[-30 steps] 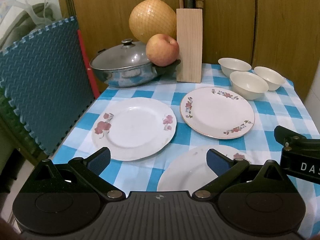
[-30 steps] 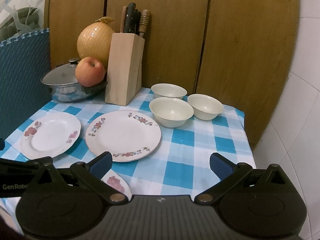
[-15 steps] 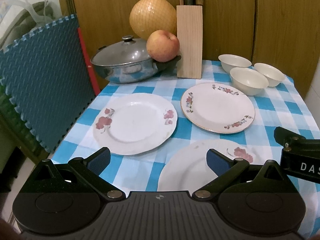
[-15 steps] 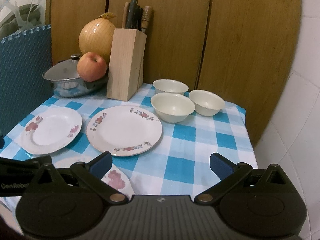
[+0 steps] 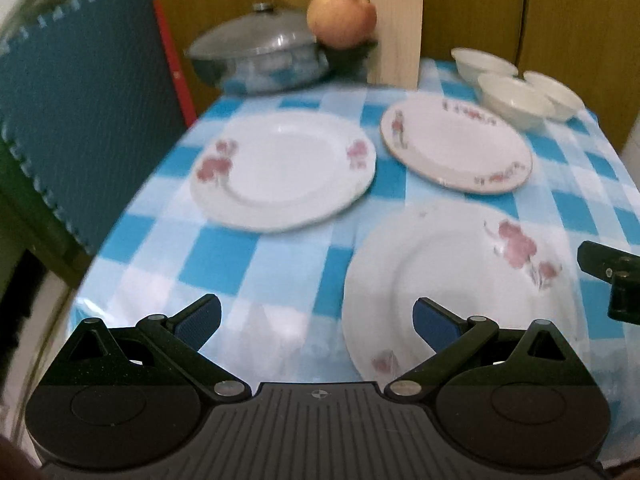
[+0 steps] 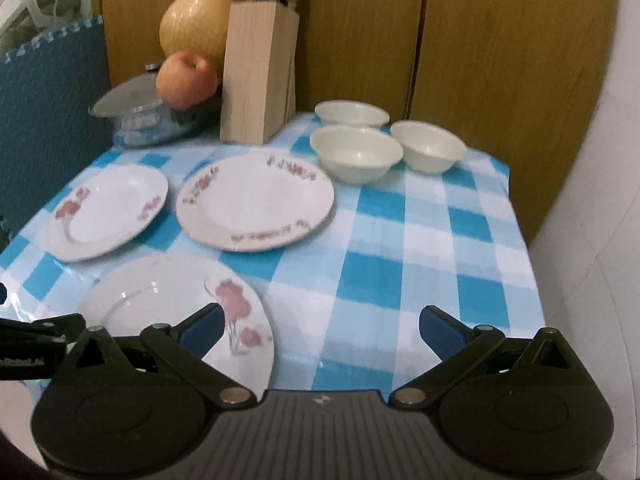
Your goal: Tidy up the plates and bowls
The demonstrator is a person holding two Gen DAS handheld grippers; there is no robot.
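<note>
Three floral plates lie on the blue checked tablecloth: a near plate (image 5: 452, 280) (image 6: 168, 304), a left plate (image 5: 284, 168) (image 6: 106, 210) and a gold-rimmed plate (image 5: 456, 144) (image 6: 256, 200). Three cream bowls (image 5: 516, 94) (image 6: 356, 152) cluster at the back right. My left gripper (image 5: 316, 320) is open and empty, above the near plate's left edge. My right gripper (image 6: 320, 326) is open and empty, just right of the near plate.
A wooden knife block (image 6: 256, 76), a lidded steel pot (image 6: 140, 116) with an apple (image 6: 186, 80) on it, and a netted pomelo (image 6: 194, 32) stand at the back. A blue foam mat (image 5: 80, 100) stands along the left. A white wall (image 6: 592, 240) is at the right.
Both grippers have moved forward and tilted down over the table; the near plate now shows much more fully. Both stay open.
</note>
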